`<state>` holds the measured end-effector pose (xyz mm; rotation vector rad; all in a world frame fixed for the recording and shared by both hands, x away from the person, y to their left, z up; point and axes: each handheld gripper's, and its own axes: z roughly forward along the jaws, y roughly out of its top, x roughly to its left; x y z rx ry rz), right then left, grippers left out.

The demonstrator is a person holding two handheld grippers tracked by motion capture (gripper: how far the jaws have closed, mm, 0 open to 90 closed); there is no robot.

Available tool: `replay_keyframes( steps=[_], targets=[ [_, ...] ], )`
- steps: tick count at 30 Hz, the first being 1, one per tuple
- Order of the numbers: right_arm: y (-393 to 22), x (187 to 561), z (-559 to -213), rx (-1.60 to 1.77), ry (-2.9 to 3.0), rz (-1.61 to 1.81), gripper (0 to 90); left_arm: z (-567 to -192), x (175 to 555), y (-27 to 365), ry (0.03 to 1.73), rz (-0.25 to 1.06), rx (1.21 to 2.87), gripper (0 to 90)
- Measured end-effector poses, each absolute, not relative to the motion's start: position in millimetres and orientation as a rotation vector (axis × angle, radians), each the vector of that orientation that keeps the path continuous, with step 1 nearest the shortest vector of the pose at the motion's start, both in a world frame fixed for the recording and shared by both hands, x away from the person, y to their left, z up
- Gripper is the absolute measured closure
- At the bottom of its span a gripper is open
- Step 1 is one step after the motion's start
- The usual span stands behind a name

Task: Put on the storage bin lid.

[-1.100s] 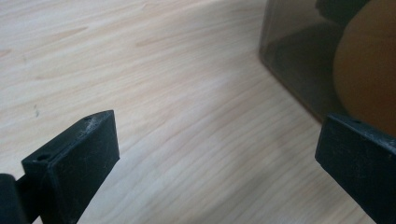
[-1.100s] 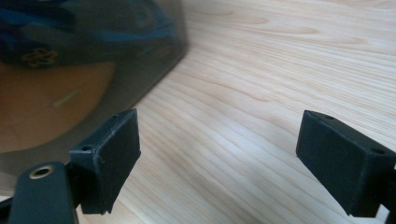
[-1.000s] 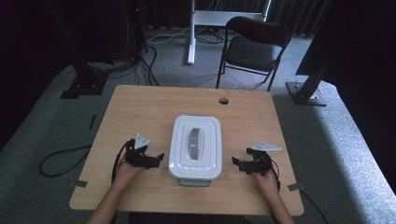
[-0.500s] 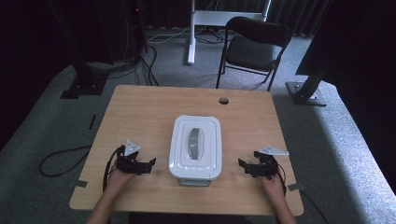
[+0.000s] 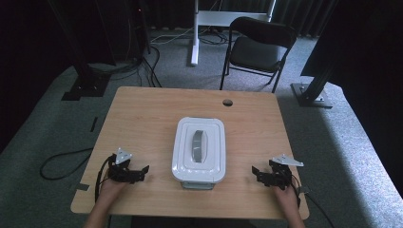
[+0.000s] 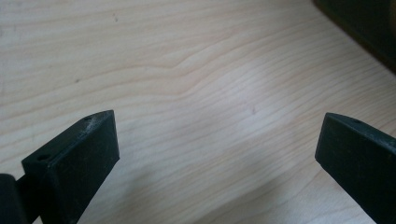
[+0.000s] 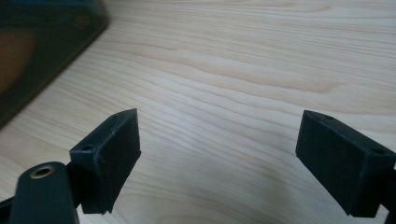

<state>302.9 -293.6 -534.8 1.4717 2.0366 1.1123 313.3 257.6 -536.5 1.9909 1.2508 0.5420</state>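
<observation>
**Both Grippers Rested Apart From the Closed White Box**

Nearest the person, the two hands lay at the table's (image 5: 142, 114) front edge, each holding its tool low over the wood. The left gripper (image 5: 142, 174) pointed inward toward the centre, its jaws spread wide with nothing between them; its own camera looked across bare woodgrain (image 6: 205, 93) with the two black jaws standing far apart. The right gripper (image 5: 255, 173) mirrored it on the other side, jaws likewise spread and empty over plain tabletop (image 7: 243, 70).

Between them, a little farther in, sat the white lidded box (image 5: 198, 149), square to the table edge, its lid seated flat and its grey handle (image 5: 196, 146) running along the middle of the top. A small latch or tab showed at its near end, though too small to read clearly. Each gripper stood well apart from the box walls, likely a symmetrical stance that would let both come in on its flanks.

Farther off, a cable hole (image 5: 227, 102) marked the table's back edge, and a black chair (image 5: 256, 47) stood beyond on grey carpet.
</observation>
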Motion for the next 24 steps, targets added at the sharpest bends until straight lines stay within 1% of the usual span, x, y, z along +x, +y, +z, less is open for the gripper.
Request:
replay_keyframes(
  steps=[10, 14, 24],
  targets=[
    [-311, 300, -534, 1.580, 1.893, 1.075, 13.0, -542, 310, 270, 1.385, 0.567, 1.978, 0.1],
    [-315, 300, -537, 1.613, 1.848, 1.005, 12.2, -542, 308, 277, 1.435, 0.561, 1.934, 0.1],
    [-322, 301, -541, 1.665, 1.766, 0.918, 12.2, -540, 298, 292, 1.573, 0.644, 1.882, 0.2]
  ],
)
